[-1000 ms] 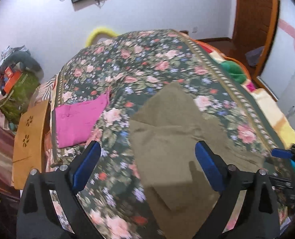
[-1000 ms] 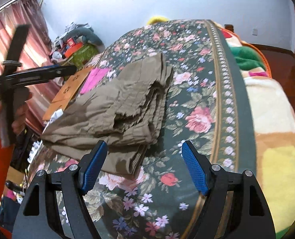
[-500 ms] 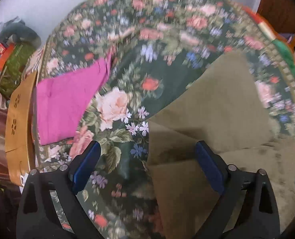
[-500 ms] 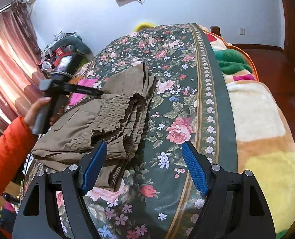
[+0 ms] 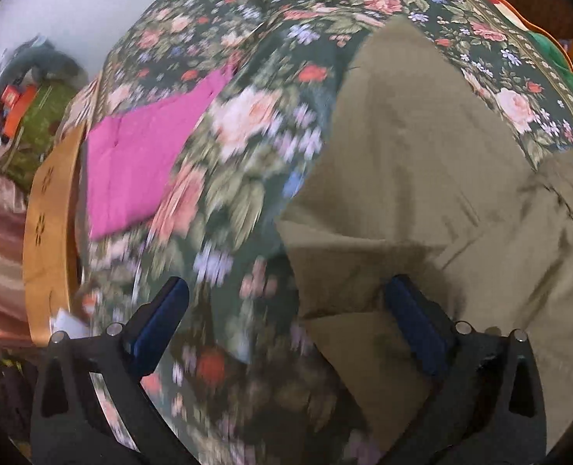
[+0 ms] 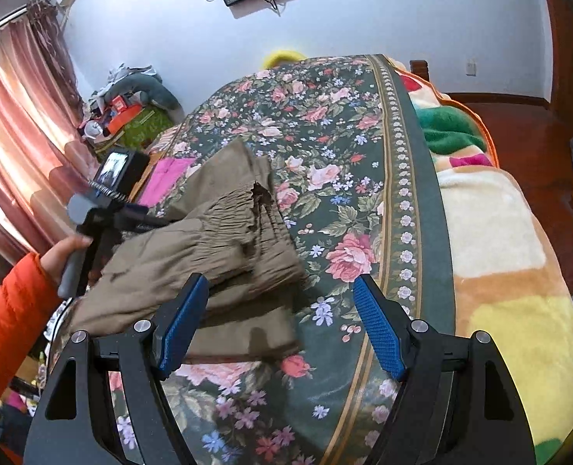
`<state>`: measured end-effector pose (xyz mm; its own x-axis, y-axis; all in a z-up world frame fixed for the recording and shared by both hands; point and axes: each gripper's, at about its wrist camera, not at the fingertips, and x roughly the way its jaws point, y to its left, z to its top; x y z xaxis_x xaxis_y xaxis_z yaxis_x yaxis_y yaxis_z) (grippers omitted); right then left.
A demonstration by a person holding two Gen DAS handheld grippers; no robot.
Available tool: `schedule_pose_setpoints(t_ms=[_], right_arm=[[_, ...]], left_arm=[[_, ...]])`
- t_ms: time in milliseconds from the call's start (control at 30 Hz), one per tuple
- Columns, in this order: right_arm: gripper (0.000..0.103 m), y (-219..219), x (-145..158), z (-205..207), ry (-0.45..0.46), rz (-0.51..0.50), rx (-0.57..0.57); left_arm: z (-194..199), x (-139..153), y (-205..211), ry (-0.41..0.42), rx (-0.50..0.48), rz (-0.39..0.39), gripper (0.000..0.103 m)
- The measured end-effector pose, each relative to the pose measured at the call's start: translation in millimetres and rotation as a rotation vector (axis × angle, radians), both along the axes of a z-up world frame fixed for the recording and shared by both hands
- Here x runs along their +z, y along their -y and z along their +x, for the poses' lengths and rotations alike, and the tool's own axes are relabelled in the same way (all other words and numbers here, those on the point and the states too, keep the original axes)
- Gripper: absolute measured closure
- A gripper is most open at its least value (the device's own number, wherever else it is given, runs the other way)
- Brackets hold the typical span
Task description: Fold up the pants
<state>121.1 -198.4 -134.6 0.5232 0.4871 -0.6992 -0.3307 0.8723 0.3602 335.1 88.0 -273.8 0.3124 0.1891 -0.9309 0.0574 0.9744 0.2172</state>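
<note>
Olive-brown pants (image 5: 422,155) lie folded in layers on the floral bedspread (image 5: 247,135), with the gathered waistband (image 6: 255,213) turned toward the right wrist view. My left gripper (image 5: 286,290) points steeply down over the pants' left edge. Its jaws are opening, the cloth lies below them, and nothing is pinched. A hand (image 6: 69,248) in an orange sleeve holds that gripper at the far side of the pants (image 6: 216,248). My right gripper (image 6: 280,286) hovers open at the near edge of the pile, with nothing between its fingers.
A folded pink cloth (image 5: 143,155) lies left of the pants, beside a wooden board (image 5: 46,232) at the bed's edge. A multicoloured blanket (image 6: 499,252) covers the bed's right side. Clutter (image 6: 131,116) and curtains (image 6: 15,135) stand at the left wall.
The left gripper has dropped closer to the bed and tilted further down, over the pants' left edge; its jaws spread a little wider. The right gripper has stayed in place.
</note>
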Motion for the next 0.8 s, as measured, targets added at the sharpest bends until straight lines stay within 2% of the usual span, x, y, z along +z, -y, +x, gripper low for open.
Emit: schedule_pose_setpoints(t_ms=[133, 267, 367, 467, 533, 600, 800], right_arm=[[0.029, -5.6, 4.7, -7.6, 0.008, -0.011, 0.018], [0.029, -11.2, 3.2, -12.2, 0.006, -0.018, 0.036], [0.029, -15.1, -3.0, -13.4, 0.009, -0.024, 0.051], [0.030, -21.1, -14.9, -11.4, 0.007, -0.077, 0.059], [0.044, -23.0, -26.8, -7.0, -0.031, -0.077, 0.067], [0.050, -24.3, -39.2, -1.7, -0.085, -0.049, 0.087], [0.057, -22.1, -46.0, -3.5, -0.106, -0.043, 0.108]], left_arm=[[-38.0, 12.8, -7.5, 0.009, 0.029, -0.029, 0.000], [-78.2, 25.4, -11.2, 0.028, 0.042, -0.097, 0.000], [-106.7, 32.3, -9.1, 0.041, 0.044, -0.159, 0.000], [-131.5, 37.9, -5.5, 0.085, 0.067, -0.197, 0.000], [-139.6, 40.0, -6.4, 0.109, 0.091, -0.216, 0.000], [-145.5, 41.4, -11.4, 0.133, 0.111, -0.233, 0.000], [-163.6, 40.4, -37.3, 0.176, 0.196, -0.244, 0.005]])
